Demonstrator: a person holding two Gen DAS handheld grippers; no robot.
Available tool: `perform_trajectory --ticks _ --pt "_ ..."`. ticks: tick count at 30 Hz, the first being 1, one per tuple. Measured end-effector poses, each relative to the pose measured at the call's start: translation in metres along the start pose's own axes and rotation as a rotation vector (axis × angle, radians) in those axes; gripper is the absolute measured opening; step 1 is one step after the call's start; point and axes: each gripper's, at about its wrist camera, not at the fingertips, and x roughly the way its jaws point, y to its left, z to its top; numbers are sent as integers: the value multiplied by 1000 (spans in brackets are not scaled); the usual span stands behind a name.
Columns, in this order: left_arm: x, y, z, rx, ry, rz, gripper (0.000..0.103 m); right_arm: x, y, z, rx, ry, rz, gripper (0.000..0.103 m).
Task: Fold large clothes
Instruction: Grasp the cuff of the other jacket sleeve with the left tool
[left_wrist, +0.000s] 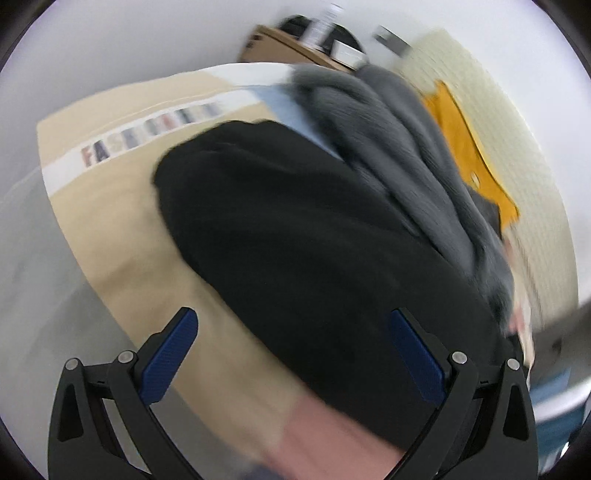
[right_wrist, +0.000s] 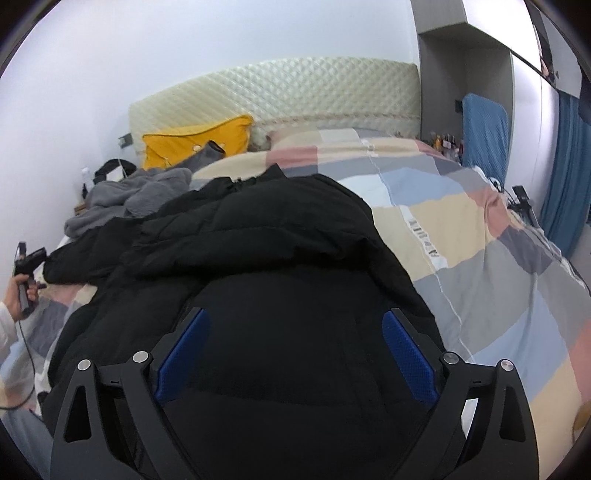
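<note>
Black puffer jacket (right_wrist: 258, 236) spread on bed quilt (right_wrist: 498, 288); left hand-held gripper (left_wrist: 291, 350) and right hand-held gripper (right_wrist: 295, 354) both gaping, nothing gripped

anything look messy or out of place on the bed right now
Yes. The black jacket lies bunched and unfolded across the patchwork quilt, and a grey fleece sits crumpled in a heap beside it near the yellow pillow. Nothing looks torn or spilled.

A home bedroom: a bed with patchwork duvet (right_wrist: 480, 258), quilted headboard (right_wrist: 295, 92) and yellow pillow (right_wrist: 192, 140).
</note>
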Motion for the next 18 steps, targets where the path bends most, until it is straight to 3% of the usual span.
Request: perform_trajectory --ticks 6,9,11,12,14,15,17,18 --pt "26 17 18 -47 -60 -63 102 17 12 2 -25 31 -32 95" --pt "36 12 25 -51 -66 -53 99 23 17 1 -39 47 -27 95" --pt "39 8 28 -42 -70 -27 75 24 20 0 -46 51 -21 95" --pt "39 9 29 -58 -68 -32 68 23 21 0 -52 50 -19 95" --pt "36 12 32 -97 -66 -51 45 20 23 0 -67 41 -23 95" --pt "33 10 33 -91 -60 -51 40 18 22 0 -67 36 -20 95" --pt "25 -1 34 -24 -54 -26 20 15 21 1 -59 28 -12 95" --pt "19 -8 35 4 -57 -11 16 13 20 1 -59 24 -14 95"
